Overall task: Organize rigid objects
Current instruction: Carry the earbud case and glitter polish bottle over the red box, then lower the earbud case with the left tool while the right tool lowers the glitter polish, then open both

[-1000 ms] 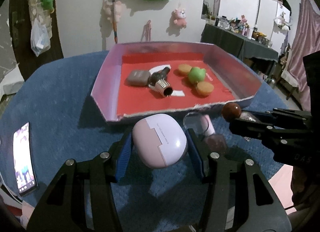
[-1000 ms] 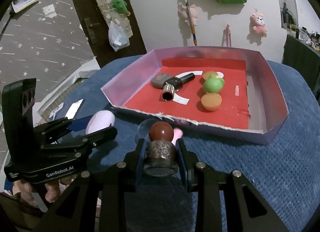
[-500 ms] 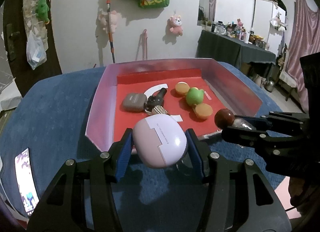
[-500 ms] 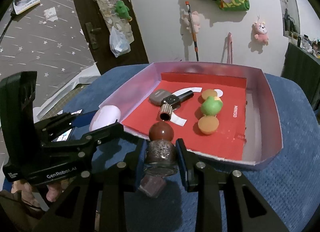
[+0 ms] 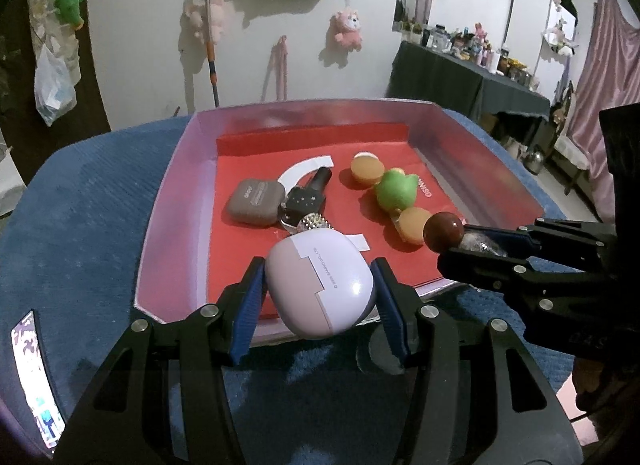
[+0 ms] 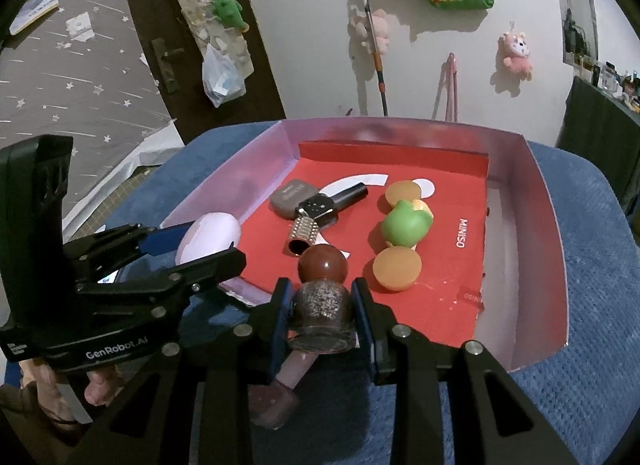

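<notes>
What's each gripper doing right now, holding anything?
Left gripper: closed on the lilac earbud case.
Right gripper: closed on the glitter bottle with the brown ball cap.

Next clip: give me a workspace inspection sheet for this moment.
Surface: blue cloth table.
Job's things: pink-walled tray with red floor holds grey case, watch, green toy, two orange discs.
Clutter: phone at table edge; pink bottle below right gripper.
Grippers: left gripper grips lilac case; right gripper grips glitter bottle.
Cables: nothing seen.
Surroundings: plush toys on wall, cluttered dark table.
</notes>
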Demonstrator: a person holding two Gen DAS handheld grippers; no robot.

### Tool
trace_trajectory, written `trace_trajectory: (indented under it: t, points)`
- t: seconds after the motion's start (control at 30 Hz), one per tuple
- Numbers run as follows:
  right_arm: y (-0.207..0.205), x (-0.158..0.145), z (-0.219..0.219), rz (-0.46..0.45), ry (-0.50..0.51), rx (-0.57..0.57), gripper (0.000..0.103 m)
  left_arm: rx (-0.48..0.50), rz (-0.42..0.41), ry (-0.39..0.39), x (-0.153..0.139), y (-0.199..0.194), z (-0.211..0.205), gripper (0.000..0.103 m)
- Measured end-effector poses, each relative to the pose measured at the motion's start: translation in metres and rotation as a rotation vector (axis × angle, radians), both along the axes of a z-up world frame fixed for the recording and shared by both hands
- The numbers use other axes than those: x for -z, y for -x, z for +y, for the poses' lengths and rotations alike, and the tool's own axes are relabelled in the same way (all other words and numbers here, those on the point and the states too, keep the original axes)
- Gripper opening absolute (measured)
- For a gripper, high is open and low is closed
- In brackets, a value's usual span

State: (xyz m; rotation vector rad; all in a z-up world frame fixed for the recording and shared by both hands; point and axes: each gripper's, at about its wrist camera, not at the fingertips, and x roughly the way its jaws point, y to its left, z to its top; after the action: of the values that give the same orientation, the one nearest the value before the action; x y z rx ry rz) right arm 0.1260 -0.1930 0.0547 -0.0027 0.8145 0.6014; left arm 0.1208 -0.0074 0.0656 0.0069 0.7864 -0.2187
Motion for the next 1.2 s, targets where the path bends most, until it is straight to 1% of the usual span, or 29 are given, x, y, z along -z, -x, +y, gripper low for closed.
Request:
trace_trajectory:
  t: [0.13,0.3,0.5,0.77,0.97,1.2]
  points:
    - [-0.01,0.008,0.002,0.035,0.001,-0.007,0.033,0.003,0.039,0.012,0.008,-0.007,0.002,0.051]
    - [-0.018,0.013,0.007,0.056,0.01,-0.017,0.033,-0.001,0.081,0.004,0.018,-0.016,0.005,0.051]
    - [-0.024,0.016,0.015,0.069,0.032,-0.034,0.033,0.003,0.107,0.007,0.024,-0.021,0.008,0.051]
    - [-0.035,0.031,0.021,0.109,0.044,-0.035,0.033,0.002,0.133,0.011,0.032,-0.027,0.013,0.051]
    - [-0.04,0.04,0.02,0.115,0.067,-0.011,0.033,0.01,0.152,0.018,0.036,-0.034,0.013,0.051]
    - [-0.048,0.043,0.005,0.109,0.074,0.04,0.033,0.011,0.156,0.013,0.039,-0.043,0.007,0.051]
